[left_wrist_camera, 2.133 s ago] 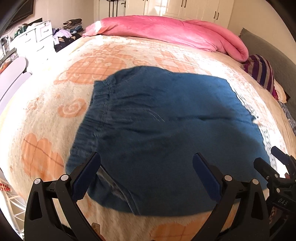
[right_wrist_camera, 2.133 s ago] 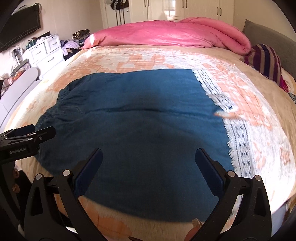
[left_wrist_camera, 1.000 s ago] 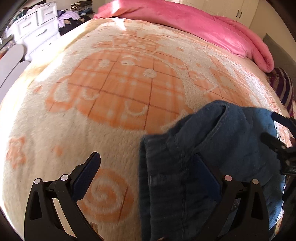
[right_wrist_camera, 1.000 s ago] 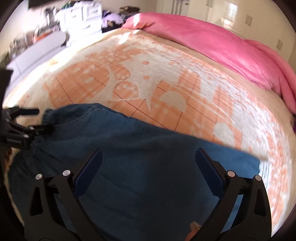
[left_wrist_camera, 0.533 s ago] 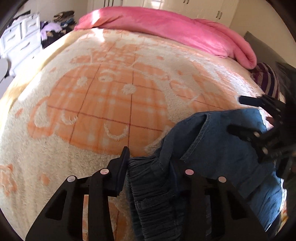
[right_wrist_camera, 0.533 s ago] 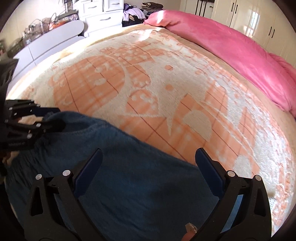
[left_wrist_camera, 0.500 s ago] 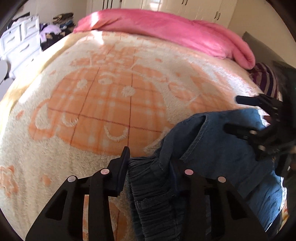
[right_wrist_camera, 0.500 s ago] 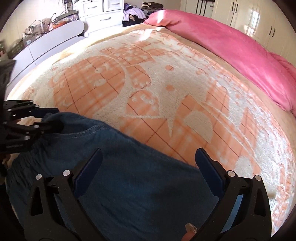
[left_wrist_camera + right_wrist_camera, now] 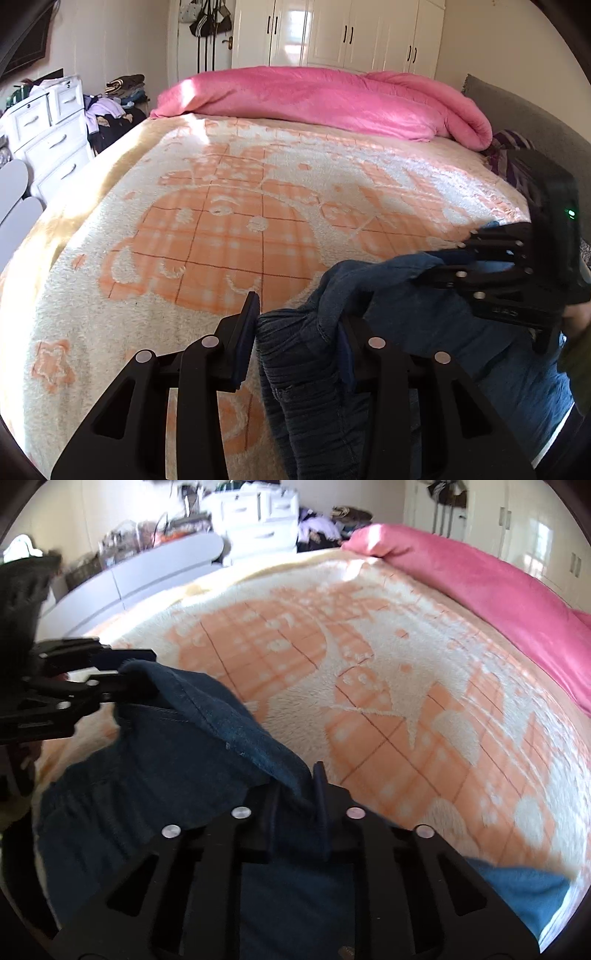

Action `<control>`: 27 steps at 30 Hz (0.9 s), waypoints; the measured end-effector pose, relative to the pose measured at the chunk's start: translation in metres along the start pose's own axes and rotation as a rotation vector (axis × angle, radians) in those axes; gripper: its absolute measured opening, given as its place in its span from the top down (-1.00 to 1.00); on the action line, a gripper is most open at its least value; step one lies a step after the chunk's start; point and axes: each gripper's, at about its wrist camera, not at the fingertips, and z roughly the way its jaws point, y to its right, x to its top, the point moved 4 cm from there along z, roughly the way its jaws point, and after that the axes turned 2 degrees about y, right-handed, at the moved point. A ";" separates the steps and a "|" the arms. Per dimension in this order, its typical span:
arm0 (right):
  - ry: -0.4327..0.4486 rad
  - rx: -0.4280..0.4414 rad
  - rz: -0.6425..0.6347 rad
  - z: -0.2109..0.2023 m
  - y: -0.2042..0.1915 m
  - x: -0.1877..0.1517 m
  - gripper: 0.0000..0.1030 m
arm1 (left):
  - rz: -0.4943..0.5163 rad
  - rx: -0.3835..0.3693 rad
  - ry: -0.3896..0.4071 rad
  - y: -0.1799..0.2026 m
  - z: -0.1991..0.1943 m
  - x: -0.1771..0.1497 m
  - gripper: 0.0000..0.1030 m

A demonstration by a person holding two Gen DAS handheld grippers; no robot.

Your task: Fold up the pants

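Note:
The dark blue pants (image 9: 424, 332) hang lifted above the bed, held at two spots along the top edge. My left gripper (image 9: 299, 325) is shut on the gathered elastic waistband. My right gripper (image 9: 295, 794) is shut on a fold of the same edge; the pants (image 9: 177, 775) sag between the two grips. In the left wrist view the right gripper (image 9: 443, 264) shows at the right, pinching the cloth. In the right wrist view the left gripper (image 9: 125, 672) shows at the left, holding the waistband corner.
The bed blanket (image 9: 221, 229), cream with orange pattern, lies below. A pink duvet (image 9: 332, 99) is bunched along the far side. White drawers (image 9: 48, 129) and a clothes pile (image 9: 110, 107) stand left. A striped pillow (image 9: 509, 158) and grey headboard (image 9: 535, 122) are right.
Both grippers were open over the flat pants; the left closed on the waistband half a second ago, the right has now closed too. The pants are lifted and bunched off the blanket.

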 end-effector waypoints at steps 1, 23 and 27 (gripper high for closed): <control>0.017 -0.005 0.016 -0.009 -0.002 -0.004 0.82 | 0.003 0.003 0.008 0.003 -0.004 -0.001 0.29; 0.101 0.099 0.164 -0.117 -0.139 -0.116 0.87 | 0.114 -0.033 -0.021 0.030 -0.114 -0.101 0.24; 0.063 0.116 0.190 -0.110 -0.150 -0.130 0.87 | 0.114 -0.014 -0.094 0.026 -0.109 -0.123 0.20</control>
